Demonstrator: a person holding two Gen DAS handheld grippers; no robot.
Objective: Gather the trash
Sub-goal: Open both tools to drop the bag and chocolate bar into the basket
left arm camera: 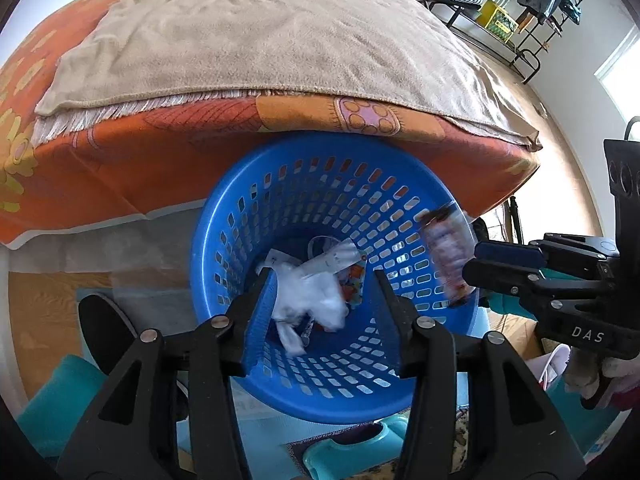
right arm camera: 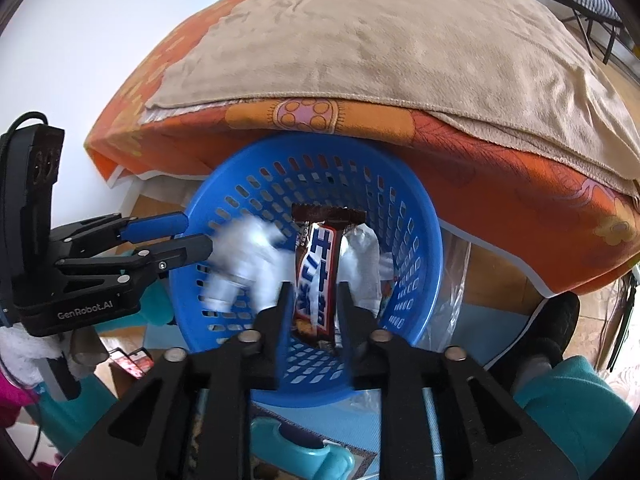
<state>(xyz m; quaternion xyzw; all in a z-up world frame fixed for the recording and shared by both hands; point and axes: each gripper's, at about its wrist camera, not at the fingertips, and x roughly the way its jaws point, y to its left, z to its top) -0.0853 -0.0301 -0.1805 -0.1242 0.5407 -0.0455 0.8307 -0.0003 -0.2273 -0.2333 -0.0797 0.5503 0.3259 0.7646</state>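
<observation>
The left gripper (left arm camera: 326, 292) stands with fingers apart over the blue basket (left arm camera: 224, 216), white crumpled paper (left arm camera: 308, 300) blurred between them. The right gripper (right arm camera: 314, 300) fingers stand narrow, a snack wrapper (right arm camera: 316, 276) between them, not pressed.

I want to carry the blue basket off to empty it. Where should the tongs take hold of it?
Grip the blue basket by its smooth solid rim, coming from above at the near edge, one finger inside and one outside. The far rim sits tucked against the orange bedspread, and the slotted wall below looks thinner, so the near rim is likely the firmer hold.
</observation>
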